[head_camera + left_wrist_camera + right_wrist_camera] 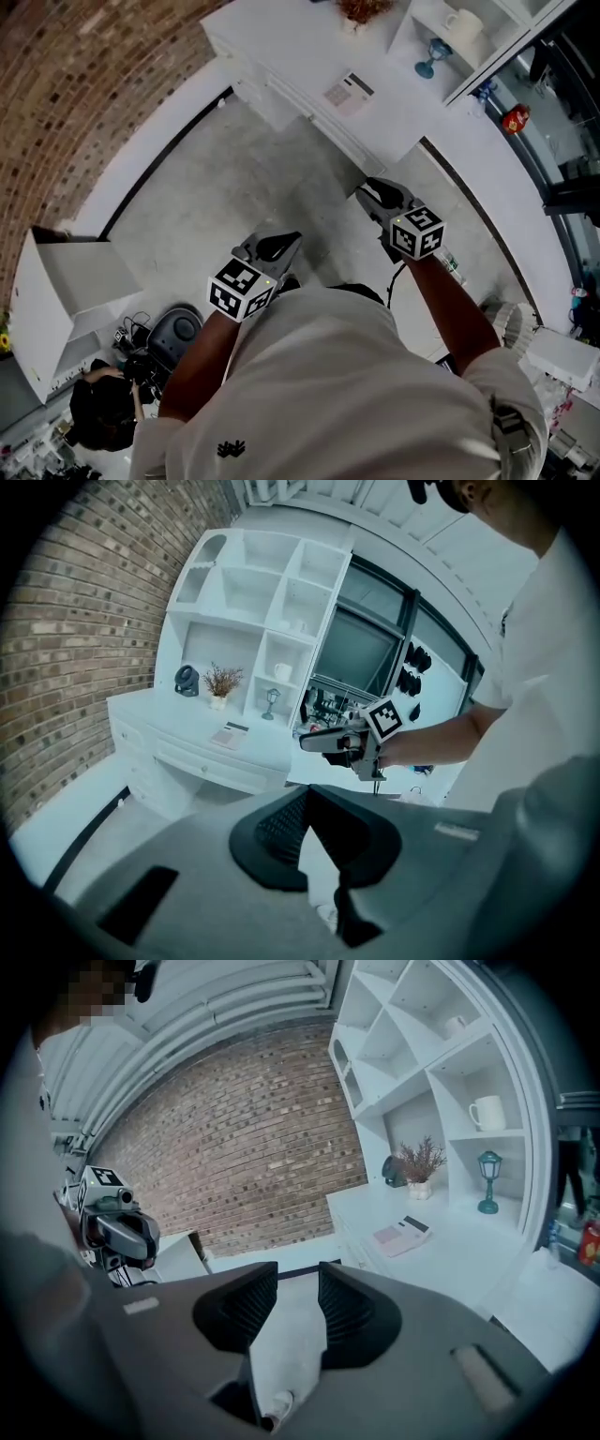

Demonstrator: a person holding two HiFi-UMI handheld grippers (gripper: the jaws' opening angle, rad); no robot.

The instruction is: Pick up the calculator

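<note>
The calculator (pixel 349 93) lies flat on the white desk (pixel 291 56), pale with a pink face and a dark display; it also shows in the left gripper view (pixel 229 736) and the right gripper view (pixel 403 1235). Both grippers hang over the grey floor, well short of the desk. My left gripper (pixel 272 248) has its jaws meeting at the tips (pixel 307 789), holding nothing. My right gripper (pixel 380 197) is nearer the desk, and its jaws (pixel 298 1274) stand apart with only floor between them.
White shelf cubbies behind the desk hold a mug (pixel 487 1110), a teal goblet (pixel 487 1183), a dried plant (pixel 419 1164) and a small fan (pixel 186 680). A brick wall (pixel 84 84) runs on the left. A white box (pixel 70 281) and dark clutter (pixel 173 333) sit on the floor behind.
</note>
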